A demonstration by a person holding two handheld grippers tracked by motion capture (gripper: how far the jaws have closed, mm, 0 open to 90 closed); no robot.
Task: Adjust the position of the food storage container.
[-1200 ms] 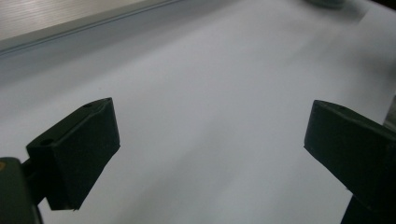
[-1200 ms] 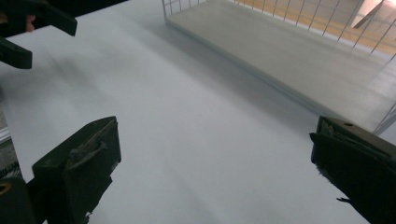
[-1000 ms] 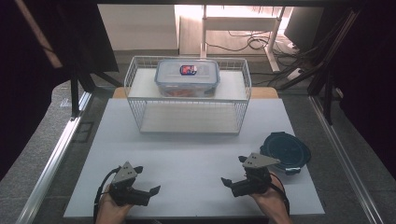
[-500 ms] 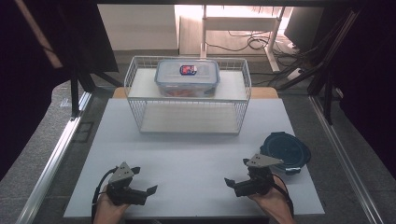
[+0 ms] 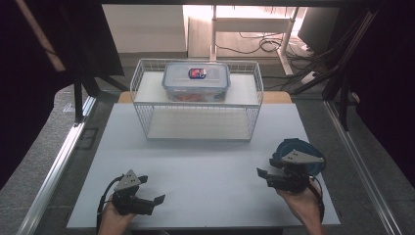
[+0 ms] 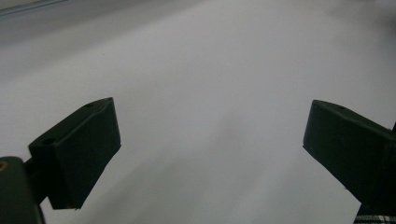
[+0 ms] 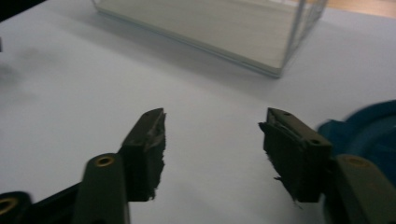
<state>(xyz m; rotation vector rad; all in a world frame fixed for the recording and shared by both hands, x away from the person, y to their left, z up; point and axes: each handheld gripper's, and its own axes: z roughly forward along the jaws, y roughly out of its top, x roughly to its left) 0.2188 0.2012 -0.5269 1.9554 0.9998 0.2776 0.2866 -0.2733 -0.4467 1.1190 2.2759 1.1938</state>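
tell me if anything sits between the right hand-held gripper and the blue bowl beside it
Nothing visible does. The right hand-held gripper is open with nothing between its jaws, which have just been closing, and the blue bowl lies right beside it on the bare white table. The wire basket stands farther back, out of the way.

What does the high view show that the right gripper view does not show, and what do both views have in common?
High view alone: the lidded plastic container on top of the wire basket, the left gripper with jaws open, and both hands.

Right gripper view alone: a close look along the right gripper; its jaws have just been closing, with nothing between them.

Both: the white table, the basket's lower part, and the blue bowl beside the right gripper.
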